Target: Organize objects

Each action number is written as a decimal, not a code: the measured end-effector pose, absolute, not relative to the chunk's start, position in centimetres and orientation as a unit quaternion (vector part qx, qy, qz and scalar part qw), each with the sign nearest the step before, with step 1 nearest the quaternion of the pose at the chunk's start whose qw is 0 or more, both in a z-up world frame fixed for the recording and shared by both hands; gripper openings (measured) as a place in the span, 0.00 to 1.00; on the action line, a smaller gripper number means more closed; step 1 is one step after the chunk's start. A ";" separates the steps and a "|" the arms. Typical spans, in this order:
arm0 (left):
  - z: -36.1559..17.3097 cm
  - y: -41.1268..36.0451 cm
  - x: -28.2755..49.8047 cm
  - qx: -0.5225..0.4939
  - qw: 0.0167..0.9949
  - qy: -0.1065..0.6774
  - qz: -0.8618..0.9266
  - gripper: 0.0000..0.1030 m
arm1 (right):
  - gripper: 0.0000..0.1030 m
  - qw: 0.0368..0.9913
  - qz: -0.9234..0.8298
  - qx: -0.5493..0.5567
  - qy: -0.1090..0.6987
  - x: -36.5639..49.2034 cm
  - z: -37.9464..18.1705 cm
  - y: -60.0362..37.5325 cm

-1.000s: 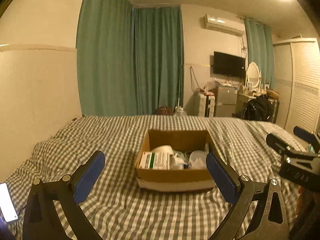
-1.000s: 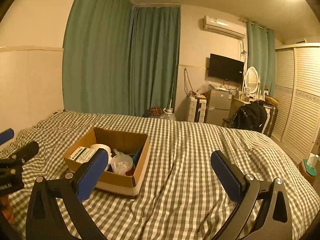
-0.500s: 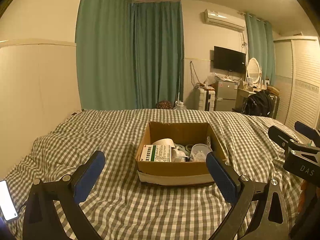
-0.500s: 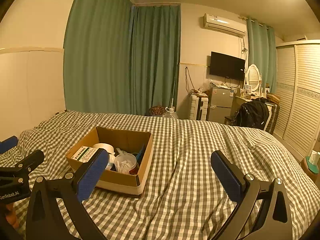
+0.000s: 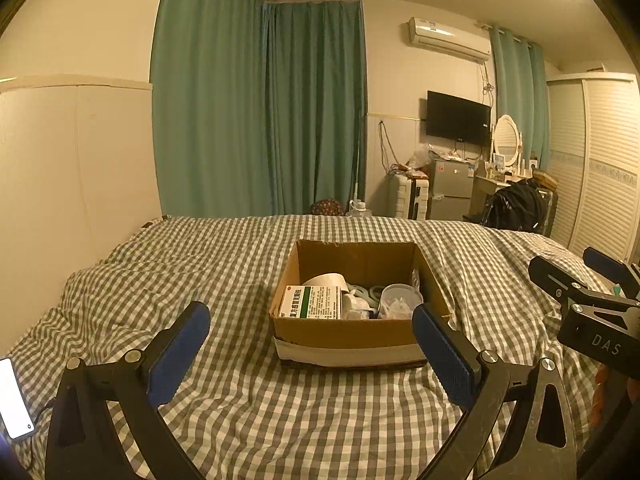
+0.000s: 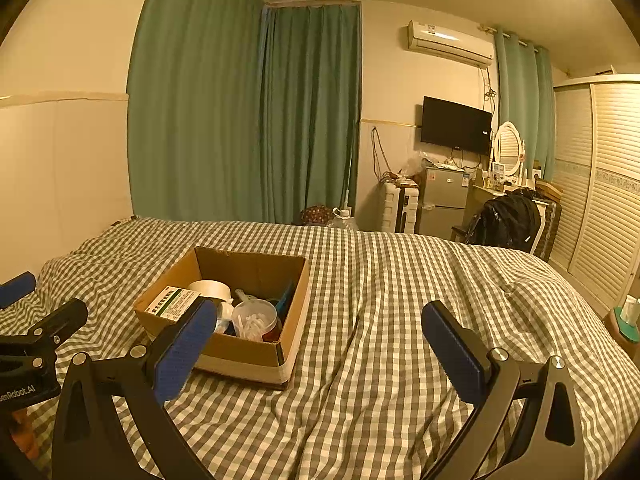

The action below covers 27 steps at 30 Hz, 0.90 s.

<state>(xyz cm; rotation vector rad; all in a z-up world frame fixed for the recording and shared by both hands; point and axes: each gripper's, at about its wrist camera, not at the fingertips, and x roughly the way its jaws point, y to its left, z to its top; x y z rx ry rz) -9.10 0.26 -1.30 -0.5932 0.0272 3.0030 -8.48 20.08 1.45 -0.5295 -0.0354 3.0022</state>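
Approach step, judged: left gripper and right gripper (both spread wide, empty) hover before open brown cardboard box; next, reach inside toward its green-and-white carton.

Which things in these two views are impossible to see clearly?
- Cardboard box bottom: both views, the near wall and top items hide it.
- Medicine carton print: too small, both views.
- Phone: left wrist view, cut by the edge.
- Clear cup contents: blurred.

Matt brown cardboard box sits on soft checked cloth bedding; a glossy paper carton lies inside the box.
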 end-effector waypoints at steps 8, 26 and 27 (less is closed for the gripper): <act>-1.5 0.1 -8.9 -0.191 0.040 0.011 0.981 1.00 | 1.00 0.043 0.983 -0.177 -0.016 -8.5 1.2 19.7; -1.7 -0.2 -8.8 -0.187 0.045 0.015 0.981 1.00 | 1.00 0.040 0.982 -0.183 -0.014 -8.7 0.8 19.8; -1.7 -0.2 -8.9 -0.189 0.045 0.015 0.981 1.00 | 1.00 0.040 0.982 -0.183 -0.015 -8.7 0.8 19.8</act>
